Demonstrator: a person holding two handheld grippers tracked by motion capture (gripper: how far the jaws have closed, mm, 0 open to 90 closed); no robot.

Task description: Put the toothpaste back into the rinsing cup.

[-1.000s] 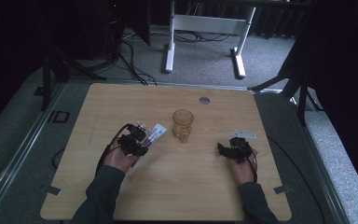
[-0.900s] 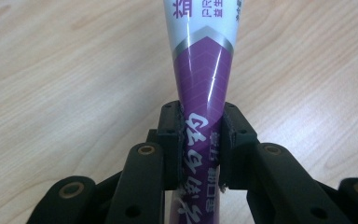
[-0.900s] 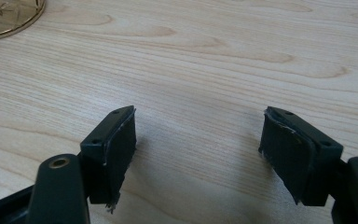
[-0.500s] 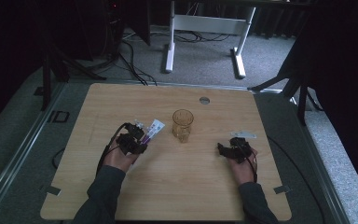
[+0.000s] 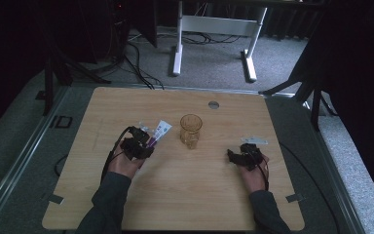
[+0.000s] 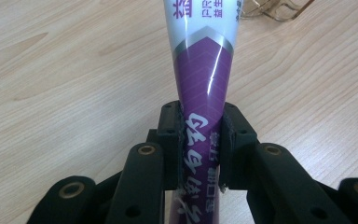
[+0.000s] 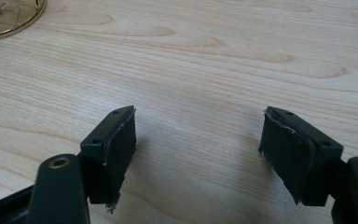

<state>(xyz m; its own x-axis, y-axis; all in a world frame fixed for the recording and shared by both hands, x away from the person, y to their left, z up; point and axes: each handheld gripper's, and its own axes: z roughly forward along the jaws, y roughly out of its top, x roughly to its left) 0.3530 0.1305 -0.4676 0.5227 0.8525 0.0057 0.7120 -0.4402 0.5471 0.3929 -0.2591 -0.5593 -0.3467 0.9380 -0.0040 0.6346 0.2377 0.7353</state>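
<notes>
Pinching a purple-and-white squeeze tube (image 6: 200,88) near its lower end, the left gripper (image 5: 143,144) has its two black pads pressed against the tube's sides, nothing else between them. In the high view the tube (image 5: 158,132) angles up and away from the gripper toward the amber patterned drinking glass (image 5: 191,130), its white end just beside the glass but apart from it. The glass stands upright near the middle of the light wooden tabletop (image 5: 175,195). Compared with a second ago, the tube's white end sits slightly higher and a little more tilted; the left hand's position looks unchanged. The right gripper (image 5: 243,156) rests on the table well to the right of the glass, jaws spread wide with bare wood between them, same as before. A small white flat packet (image 5: 254,140) lies just beyond it, unmoved.
</notes>
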